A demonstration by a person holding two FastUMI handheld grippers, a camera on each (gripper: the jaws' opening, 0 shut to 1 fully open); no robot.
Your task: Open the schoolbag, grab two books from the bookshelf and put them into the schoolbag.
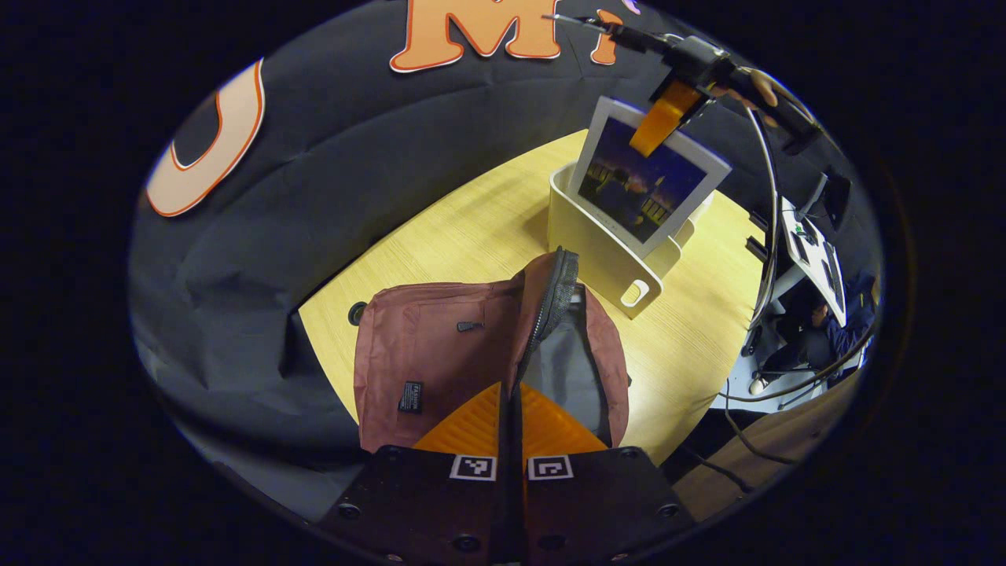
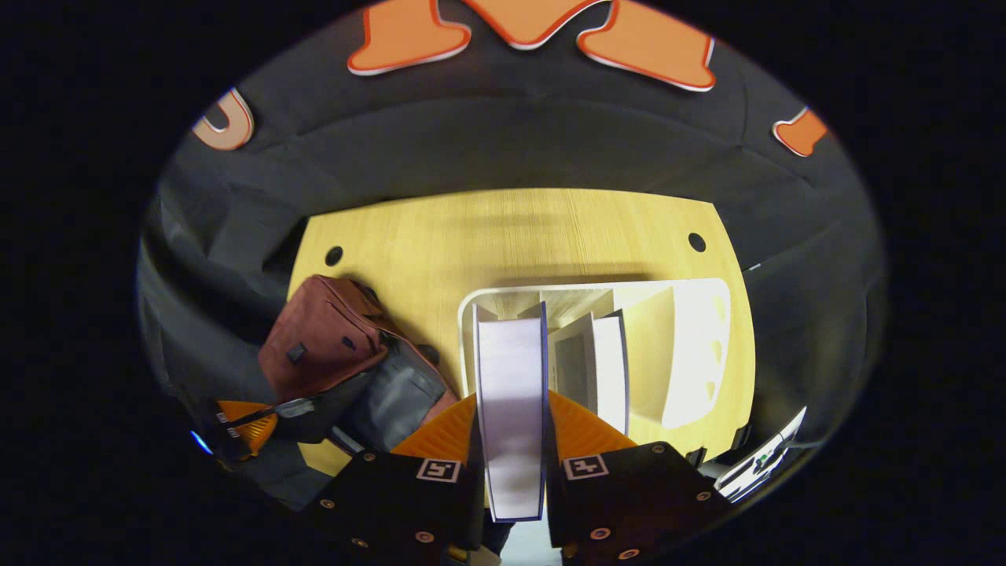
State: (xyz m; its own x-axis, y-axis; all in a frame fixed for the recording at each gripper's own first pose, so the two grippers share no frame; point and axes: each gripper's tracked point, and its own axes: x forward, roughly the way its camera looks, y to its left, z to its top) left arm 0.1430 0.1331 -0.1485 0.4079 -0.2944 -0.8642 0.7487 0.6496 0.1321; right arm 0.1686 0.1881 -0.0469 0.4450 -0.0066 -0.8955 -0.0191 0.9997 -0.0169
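A maroon schoolbag stands unzipped on the wooden table, its grey lining showing. My left gripper is shut on the zip edge of the bag's mouth and holds it apart. Behind the bag, the white bookshelf holds a book with a dark picture cover, partly lifted out. The right gripper grips it by the top edge. In the right gripper view, that book stands edge-on between the fingers of my right gripper. A second book leans in the bookshelf. The schoolbag and left gripper lie to the left.
Black cloth walls close in the table's far and left sides. A desk with a monitor, a seated person and hanging cables lie beyond the table's right edge. Bare tabletop stretches behind the shelf.
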